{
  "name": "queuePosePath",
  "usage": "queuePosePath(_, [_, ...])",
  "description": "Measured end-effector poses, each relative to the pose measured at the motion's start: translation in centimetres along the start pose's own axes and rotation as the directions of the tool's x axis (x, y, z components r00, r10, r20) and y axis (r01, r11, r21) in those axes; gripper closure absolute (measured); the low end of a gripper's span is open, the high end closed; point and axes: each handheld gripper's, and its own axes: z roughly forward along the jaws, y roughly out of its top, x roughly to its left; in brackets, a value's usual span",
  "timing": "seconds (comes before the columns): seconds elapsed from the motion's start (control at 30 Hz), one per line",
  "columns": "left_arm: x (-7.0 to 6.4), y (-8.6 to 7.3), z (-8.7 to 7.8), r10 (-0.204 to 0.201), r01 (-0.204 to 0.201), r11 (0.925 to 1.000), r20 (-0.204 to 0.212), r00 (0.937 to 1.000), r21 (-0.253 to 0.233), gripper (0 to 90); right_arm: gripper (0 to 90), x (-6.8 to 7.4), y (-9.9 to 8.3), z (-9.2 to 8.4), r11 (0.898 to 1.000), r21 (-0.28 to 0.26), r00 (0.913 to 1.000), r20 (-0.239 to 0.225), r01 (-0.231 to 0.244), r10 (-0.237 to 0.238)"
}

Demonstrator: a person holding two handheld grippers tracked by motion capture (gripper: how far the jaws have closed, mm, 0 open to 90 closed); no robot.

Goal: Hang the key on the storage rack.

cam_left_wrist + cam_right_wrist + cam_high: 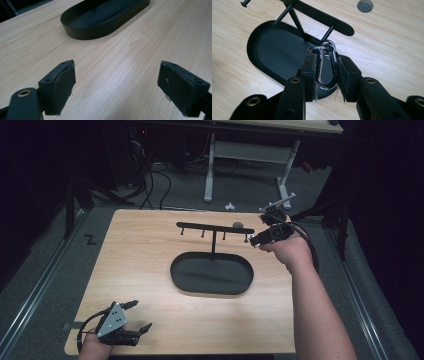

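A black hanger rack (pixel 215 227) with several pegs under its crossbar stands on a post in a black oval tray (pixel 210 272) at the table's middle. My right gripper (pixel 254 240) is at the rack's right end, shut on a silver carabiner (pixel 327 67) with a small ring at its top. In the right gripper view the carabiner's top sits just below the end peg (pixel 329 31) of the rack (pixel 324 18); whether they touch I cannot tell. My left gripper (pixel 142 315) rests open near the table's front left corner. Nothing is between its pads (pixel 62 85), and the tray (pixel 100 20) lies ahead of it.
A small grey round disc (pixel 238 225) is set in the wooden tabletop (pixel 140 260) just behind the rack. Beyond the table's far edge stand a white-legged desk (pixel 210 170) and floor cables (pixel 155 185).
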Motion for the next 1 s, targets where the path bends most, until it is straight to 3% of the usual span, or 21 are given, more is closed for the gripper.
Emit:
queuePosePath(0.7, [0.0, 0.0, 0.0, 0.0, 0.0, 1.0, 0.006, 1.0, 0.003, 15.3, 68.8, -0.5, 1.2, 1.0, 1.0, -0.011, 0.9996, 0.018, -0.019, 0.019])
queuePosePath(1.0, [0.0, 0.0, 0.1, 0.001, -0.001, 1.0, 0.01, 1.0, 0.004, 15.3, 68.8, -1.0, 0.8, 1.6, 0.999, -0.007, 0.9991, 0.02, -0.037, 0.037])
